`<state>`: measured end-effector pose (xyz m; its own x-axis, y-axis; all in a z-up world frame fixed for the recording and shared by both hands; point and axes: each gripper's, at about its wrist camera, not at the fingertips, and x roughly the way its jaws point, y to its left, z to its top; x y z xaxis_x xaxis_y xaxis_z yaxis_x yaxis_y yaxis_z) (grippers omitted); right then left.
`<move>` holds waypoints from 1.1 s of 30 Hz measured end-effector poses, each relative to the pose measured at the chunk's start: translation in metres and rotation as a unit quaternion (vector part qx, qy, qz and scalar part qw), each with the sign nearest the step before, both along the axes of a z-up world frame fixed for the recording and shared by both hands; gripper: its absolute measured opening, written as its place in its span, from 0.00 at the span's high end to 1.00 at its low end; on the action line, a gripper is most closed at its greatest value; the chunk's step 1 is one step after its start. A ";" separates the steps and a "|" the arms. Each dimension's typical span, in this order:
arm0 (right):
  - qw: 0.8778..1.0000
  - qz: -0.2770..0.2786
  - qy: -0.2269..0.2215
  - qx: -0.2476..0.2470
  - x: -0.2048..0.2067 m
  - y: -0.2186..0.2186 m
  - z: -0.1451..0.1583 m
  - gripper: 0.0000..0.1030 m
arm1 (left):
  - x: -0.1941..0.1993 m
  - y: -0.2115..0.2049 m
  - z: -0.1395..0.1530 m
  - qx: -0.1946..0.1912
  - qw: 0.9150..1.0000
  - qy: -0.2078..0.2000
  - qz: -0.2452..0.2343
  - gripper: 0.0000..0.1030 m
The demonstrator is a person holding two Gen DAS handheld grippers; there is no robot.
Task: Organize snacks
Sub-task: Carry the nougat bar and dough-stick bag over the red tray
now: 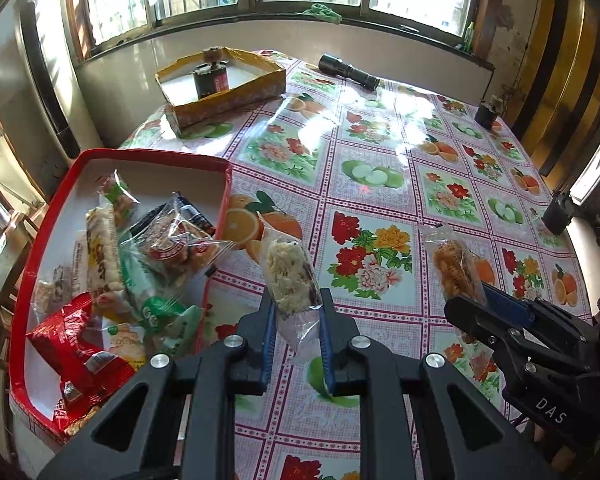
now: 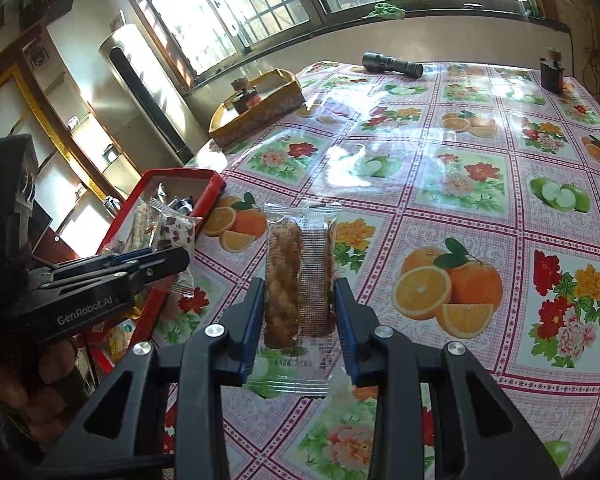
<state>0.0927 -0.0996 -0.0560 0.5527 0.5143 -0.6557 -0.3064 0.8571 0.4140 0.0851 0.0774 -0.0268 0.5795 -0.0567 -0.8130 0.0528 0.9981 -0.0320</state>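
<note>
My left gripper (image 1: pixel 298 300) is shut on a clear packet of pale, crumbly snack (image 1: pixel 290 276), held above the flowered tablecloth just right of the red tray (image 1: pixel 226 184). That tray holds several wrapped snacks (image 1: pixel 140 256). My right gripper (image 2: pixel 299 292) is shut on a clear packet of brown fried snack (image 2: pixel 296 276), held upright over the table. In the left wrist view the right gripper (image 1: pixel 466 302) shows at the right with its brown packet (image 1: pixel 454 268). In the right wrist view the left gripper (image 2: pixel 168 258) shows at the left with its pale packet (image 2: pixel 172 232), beside the red tray (image 2: pixel 212 190).
A yellow cardboard tray (image 1: pixel 236 96) with a dark jar (image 1: pixel 211 80) in it stands at the far left of the table. A black torch (image 1: pixel 348 71) lies near the window side. Two small dark objects (image 1: pixel 488 114) (image 1: pixel 556 214) stand along the right edge.
</note>
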 end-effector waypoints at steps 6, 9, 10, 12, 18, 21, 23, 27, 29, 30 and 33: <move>1.000 0.019 -0.008 0.004 -0.005 0.020 0.008 0.65 | -0.012 0.022 0.006 0.002 1.000 -0.007 0.023 0.83; 1.000 0.027 -0.012 0.007 -0.007 0.028 0.012 0.65 | -0.017 0.031 0.009 0.003 0.999 -0.012 0.031 0.83; 0.999 0.030 -0.013 0.008 -0.007 0.031 0.013 0.65 | -0.018 0.034 0.010 0.004 0.999 -0.013 0.033 0.83; 0.999 0.035 -0.014 0.011 -0.008 0.036 0.015 0.65 | -0.020 0.039 0.011 0.005 0.999 -0.015 0.036 0.83; 0.998 0.053 -0.018 0.014 -0.007 0.054 0.020 0.65 | -0.028 0.055 0.016 0.007 0.999 -0.023 0.049 0.83; 0.998 0.063 -0.018 0.017 -0.007 0.064 0.022 0.65 | -0.029 0.065 0.018 0.004 0.998 -0.026 0.059 0.83; 0.997 0.069 -0.019 0.018 -0.007 0.072 0.024 0.65 | -0.029 0.071 0.018 0.004 0.998 -0.027 0.064 0.83; 0.996 0.080 -0.022 0.019 -0.006 0.085 0.028 0.65 | -0.030 0.081 0.019 0.002 0.997 -0.028 0.074 0.83; 0.996 0.085 -0.025 0.019 -0.005 0.091 0.030 0.65 | -0.032 0.086 0.020 0.002 0.997 -0.031 0.077 0.83; 0.996 0.087 -0.025 0.019 -0.004 0.094 0.031 0.65 | -0.032 0.088 0.020 0.001 0.996 -0.032 0.079 0.83; 0.995 0.095 -0.026 0.024 -0.001 0.103 0.033 0.65 | -0.032 0.094 0.021 0.003 0.996 -0.034 0.083 0.83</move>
